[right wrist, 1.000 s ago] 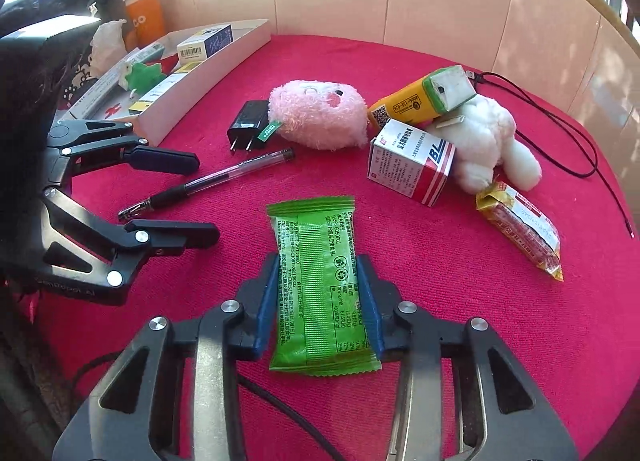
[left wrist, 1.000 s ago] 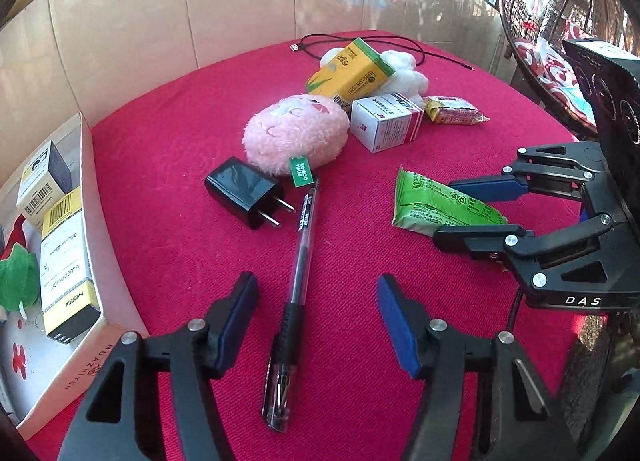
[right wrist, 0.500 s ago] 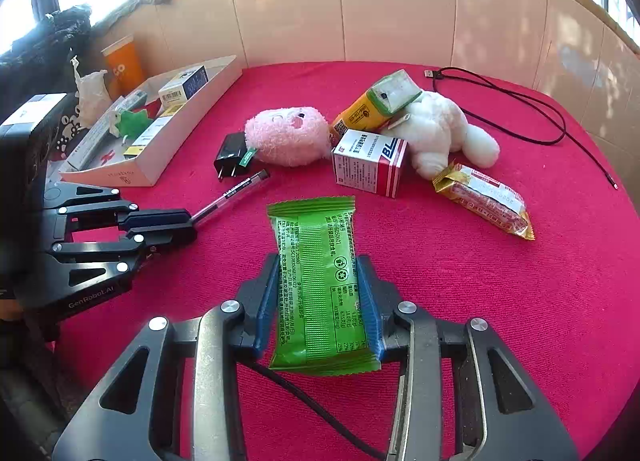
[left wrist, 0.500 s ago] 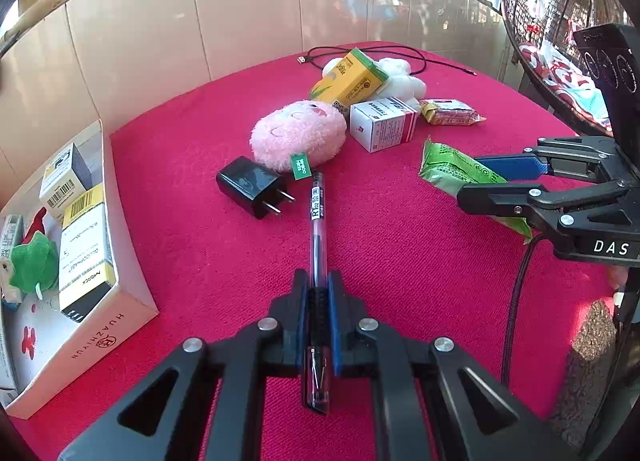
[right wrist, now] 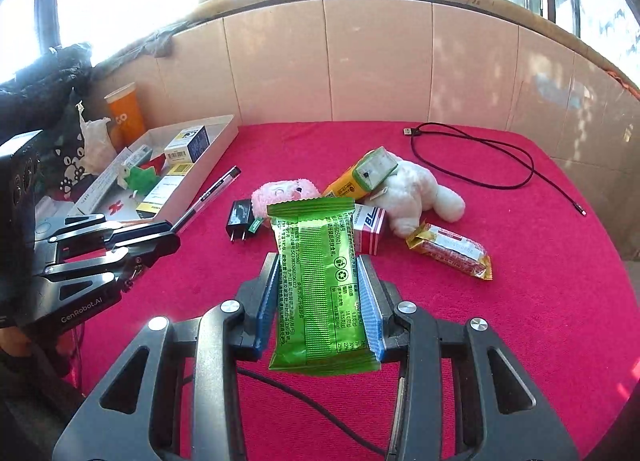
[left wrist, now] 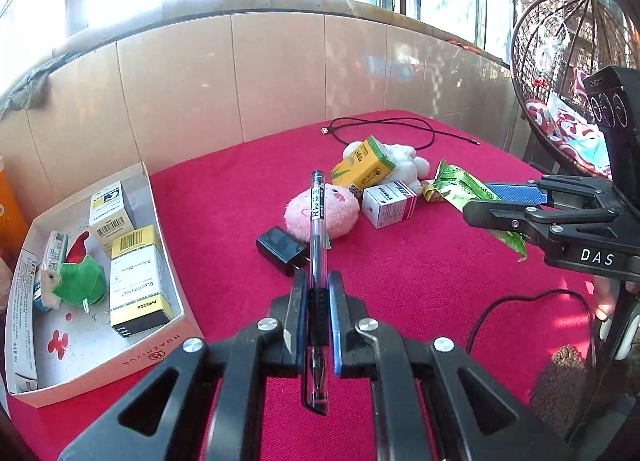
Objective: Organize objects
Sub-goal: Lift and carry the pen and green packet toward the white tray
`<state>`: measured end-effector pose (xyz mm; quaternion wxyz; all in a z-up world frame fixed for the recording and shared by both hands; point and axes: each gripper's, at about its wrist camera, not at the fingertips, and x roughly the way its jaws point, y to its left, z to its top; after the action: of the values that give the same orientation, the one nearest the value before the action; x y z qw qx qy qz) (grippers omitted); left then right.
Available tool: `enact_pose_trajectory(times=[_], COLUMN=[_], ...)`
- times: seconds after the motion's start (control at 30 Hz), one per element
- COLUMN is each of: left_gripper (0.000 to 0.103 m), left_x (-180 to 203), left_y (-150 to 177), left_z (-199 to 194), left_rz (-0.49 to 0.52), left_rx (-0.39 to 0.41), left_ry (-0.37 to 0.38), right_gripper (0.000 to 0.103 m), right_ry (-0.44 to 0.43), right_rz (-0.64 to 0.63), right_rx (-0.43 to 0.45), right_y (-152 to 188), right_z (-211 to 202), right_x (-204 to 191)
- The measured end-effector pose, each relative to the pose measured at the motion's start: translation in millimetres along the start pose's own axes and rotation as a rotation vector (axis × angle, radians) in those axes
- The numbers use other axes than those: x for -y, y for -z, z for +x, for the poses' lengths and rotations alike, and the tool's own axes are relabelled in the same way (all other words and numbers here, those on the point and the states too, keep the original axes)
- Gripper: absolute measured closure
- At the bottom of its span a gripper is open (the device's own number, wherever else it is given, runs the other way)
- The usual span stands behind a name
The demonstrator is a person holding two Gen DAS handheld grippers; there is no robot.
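My left gripper (left wrist: 317,291) is shut on a clear black-ink pen (left wrist: 317,229), lifted off the red table with its cap end pointing away. In the right wrist view the same pen (right wrist: 212,195) sticks out of the left gripper (right wrist: 170,235) toward the white box. My right gripper (right wrist: 318,289) is shut on a green snack packet (right wrist: 320,281), held above the cloth; the packet (left wrist: 466,191) also shows in the left wrist view. The white cardboard box (left wrist: 160,325) at the left holds several medicine cartons and a green toy.
On the red cloth lie a pink plush (left wrist: 322,213), a black charger plug (left wrist: 282,249), a red-white carton (left wrist: 390,205), a yellow-green carton (left wrist: 362,167), a white plush (right wrist: 416,191), a gold snack bar (right wrist: 450,249) and a black USB cable (right wrist: 476,165). A wicker chair (left wrist: 568,61) stands at the right.
My left gripper closed on the pen and raised it off the cloth. My right gripper lifted the green packet higher. Both views tilted up toward the wall and windows.
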<state>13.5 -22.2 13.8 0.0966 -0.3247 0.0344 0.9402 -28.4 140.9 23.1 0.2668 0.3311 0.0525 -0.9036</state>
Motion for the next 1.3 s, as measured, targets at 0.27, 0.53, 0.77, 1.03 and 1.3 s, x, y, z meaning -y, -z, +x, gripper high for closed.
enact_pose_trajectory(times=[0.27,0.53,0.77,1.03,1.3], left_gripper=[0.096,0.096,0.096,0.096,0.096], left_x=[-8.5,-18.5,-32.5,-55.1,-85.2], left_y=[-2.3,-3.0,-3.1,-2.7,2.3], left_z=[-9.4,-17.9,-27.8,-44.6,-57.1], left_rz=[-0.031,-0.059,-0.100,-0.163,-0.235], left_rx=[0.042,0.074,0.110,0.168,0.200], left_ry=[-0.006,-0.024,-0.042,-0.063,-0.109], right_gripper=[0.066,0.066,0.066,0.066,0.066], right_ry=[0.004,0.013,0.021,0.017,0.001], right_rz=[0.009,0.039,0.020,-0.025,-0.103], right_rx=[-0.005,-0.009,0.011,0.028,0.046], right_y=[-2.6,-6.3,-15.8,-27.9,-46.2], right_z=[-0.8,-1.6,-5.4,-7.7,-4.3], right_x=[-2.7,1.2,-6.6,-24.1,-51.3])
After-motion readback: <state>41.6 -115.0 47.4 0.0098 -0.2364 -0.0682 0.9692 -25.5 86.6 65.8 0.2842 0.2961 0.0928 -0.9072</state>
